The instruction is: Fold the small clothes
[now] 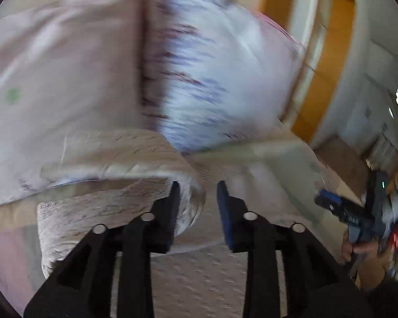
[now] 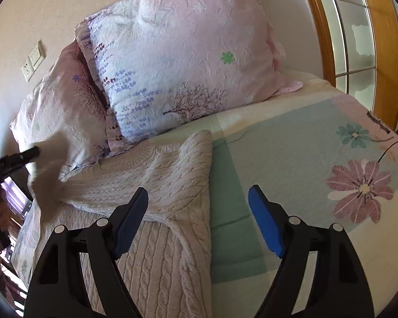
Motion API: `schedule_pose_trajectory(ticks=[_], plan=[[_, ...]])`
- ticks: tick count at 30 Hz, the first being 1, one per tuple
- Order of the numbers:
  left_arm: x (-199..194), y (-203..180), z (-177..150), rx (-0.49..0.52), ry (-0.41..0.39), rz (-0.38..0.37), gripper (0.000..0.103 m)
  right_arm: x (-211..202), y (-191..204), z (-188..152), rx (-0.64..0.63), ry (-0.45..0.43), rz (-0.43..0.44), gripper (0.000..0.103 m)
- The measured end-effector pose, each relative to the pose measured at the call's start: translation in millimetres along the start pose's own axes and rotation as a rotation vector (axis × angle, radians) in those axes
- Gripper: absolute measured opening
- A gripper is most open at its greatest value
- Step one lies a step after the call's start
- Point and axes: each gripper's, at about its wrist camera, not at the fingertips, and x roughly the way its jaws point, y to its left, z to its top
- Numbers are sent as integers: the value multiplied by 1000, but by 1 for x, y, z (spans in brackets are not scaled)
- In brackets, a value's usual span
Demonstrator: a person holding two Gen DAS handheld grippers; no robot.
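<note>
A pale beige cable-knit sweater (image 2: 169,185) lies on the bed, its upper part folded over the lower part. My right gripper (image 2: 199,198) is open above the sweater's right edge, holding nothing. In the right wrist view my left gripper (image 2: 26,155) is at the far left, with a blurred flap of the sweater (image 2: 49,177) at its tips. The left wrist view is blurred by motion: the left gripper (image 1: 197,185) shows a gap between its fingers, with knit fabric (image 1: 114,206) against the left finger (image 1: 172,206). The right gripper (image 1: 339,209) appears at its right edge.
Two pink floral pillows (image 2: 183,61) lean on the wall behind the sweater. The bedsheet (image 2: 305,143) with flower print spreads to the right. A wooden-framed window (image 2: 353,34) stands at the far right. Wall sockets (image 2: 33,61) are at the upper left.
</note>
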Motion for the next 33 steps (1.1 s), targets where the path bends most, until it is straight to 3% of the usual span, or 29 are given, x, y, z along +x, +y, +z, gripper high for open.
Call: schedule_pose_trajectory(ticks=[2,3,4,5,6,12,16,20,22,25,30,31,32,33], plan=[[21,-35,-15,105,83,10,38,-6,-5,-5,19,28,11,79],[20,-32,-23,97,96,14,40,-12,-8,-7,26,31,14,79],[15,-25,-30,73,99,26,52,-22,-15,-11,36,35,10,79],[1,-5,-43,9,88,49,63,-29,-21,-14,48,41,12,79],[-15,17,-56,-66,74,75,66,-34,-25,-16,59,49,20,79],[-84,107,-152,-376,115,202,67,-55,-46,-53,185,170,138,74],[-107,110,-206,-481,135,154,67,-57,-41,-61,208,195,132,70],[-116,92,-226,-490,107,86,70,-49,-28,-16,196,89,165,69],[-113,84,-229,-487,99,88,72,-27,-28,18,188,49,137,59],[-117,73,-237,-484,81,104,72,33,-34,59,233,106,97,47],[-123,71,-244,-509,50,103,72,108,-35,81,261,211,76,47],[-124,71,-245,-513,45,100,72,119,-34,79,275,241,88,35],[-124,71,-246,-517,41,98,73,125,-33,76,278,261,103,12],[-124,72,-245,-517,40,95,73,125,-28,73,255,268,92,7]])
